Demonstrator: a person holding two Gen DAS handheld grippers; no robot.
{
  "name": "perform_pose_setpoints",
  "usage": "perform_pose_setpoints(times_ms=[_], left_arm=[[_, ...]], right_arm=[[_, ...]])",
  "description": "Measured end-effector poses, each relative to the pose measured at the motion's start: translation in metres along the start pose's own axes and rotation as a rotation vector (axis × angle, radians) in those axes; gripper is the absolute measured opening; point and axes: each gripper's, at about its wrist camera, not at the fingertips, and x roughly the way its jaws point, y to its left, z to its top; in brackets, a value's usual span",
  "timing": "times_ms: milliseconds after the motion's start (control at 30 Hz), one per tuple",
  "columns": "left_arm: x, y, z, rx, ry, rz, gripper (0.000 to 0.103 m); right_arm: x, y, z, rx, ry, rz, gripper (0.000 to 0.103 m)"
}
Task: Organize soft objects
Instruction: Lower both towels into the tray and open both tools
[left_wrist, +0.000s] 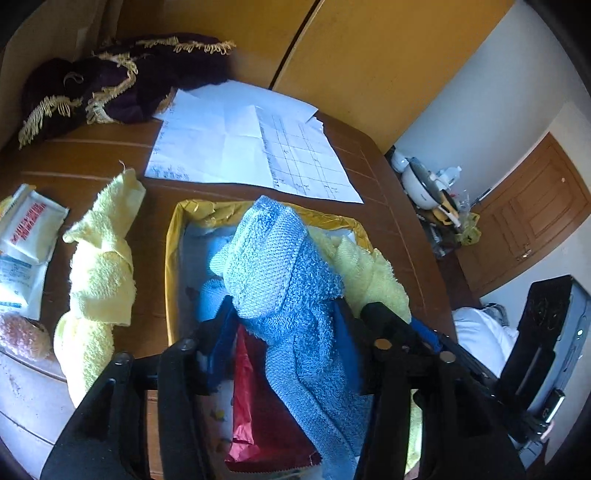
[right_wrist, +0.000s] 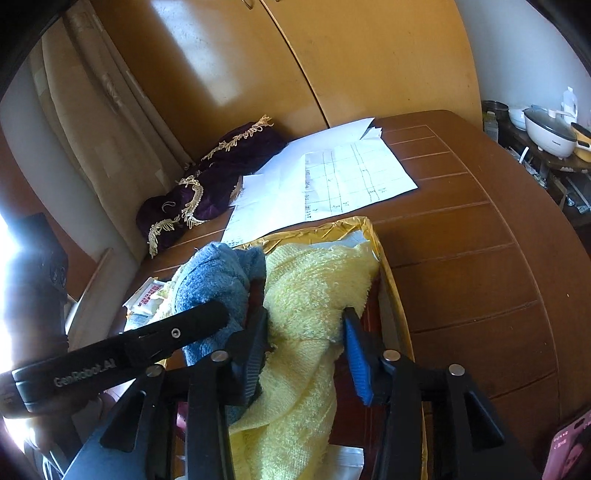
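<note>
A blue towel (left_wrist: 273, 266) hangs bunched in my left gripper (left_wrist: 284, 314), which is shut on it just above a gold-lined box (left_wrist: 171, 258). In the right wrist view, my right gripper (right_wrist: 306, 317) is shut on a yellow towel (right_wrist: 310, 284) that lies draped into the same box (right_wrist: 391, 266). The blue towel (right_wrist: 214, 284) sits to its left, touching it. That yellow towel (left_wrist: 369, 273) shows behind the blue one in the left wrist view. A second yellow towel (left_wrist: 99, 273) lies twisted on the table, left of the box.
White paper sheets (left_wrist: 240, 140) lie beyond the box, and a purple fringed cloth (left_wrist: 122, 85) sits against the wooden wardrobe. Packets (left_wrist: 26, 236) lie at the far left. Red foil (left_wrist: 258, 406) shows inside the box. A shelf with a cooker (left_wrist: 421, 181) stands past the table's right edge.
</note>
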Motion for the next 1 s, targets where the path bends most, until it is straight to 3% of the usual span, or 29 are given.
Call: perform_pose_setpoints(times_ms=[133, 200, 267, 433, 600, 833, 1000], left_arm=[[-0.010, 0.010, 0.001, -0.074, 0.015, -0.100, 0.055], [-0.019, 0.013, 0.000, -0.093, -0.006, -0.143, 0.069], [-0.027, 0.015, -0.002, -0.107, -0.025, -0.184, 0.078], [-0.045, 0.015, -0.010, -0.087, -0.044, -0.230, 0.078], [-0.084, 0.029, -0.028, -0.089, -0.190, -0.150, 0.078], [-0.110, 0.069, -0.056, -0.152, -0.289, -0.024, 0.078], [-0.118, 0.091, -0.071, -0.188, -0.315, 0.057, 0.078]], right_arm=[[-0.012, 0.001, 0.002, 0.009, -0.047, 0.043, 0.059], [-0.023, 0.007, 0.002, -0.004, -0.087, 0.059, 0.069], [-0.033, 0.012, 0.002, -0.021, -0.121, 0.063, 0.070], [-0.048, 0.022, 0.000, -0.035, -0.159, 0.081, 0.070], [-0.055, 0.044, -0.005, -0.082, -0.159, 0.129, 0.070], [-0.042, 0.089, -0.018, -0.170, -0.087, 0.219, 0.070], [-0.036, 0.106, -0.027, -0.192, -0.045, 0.245, 0.070]])
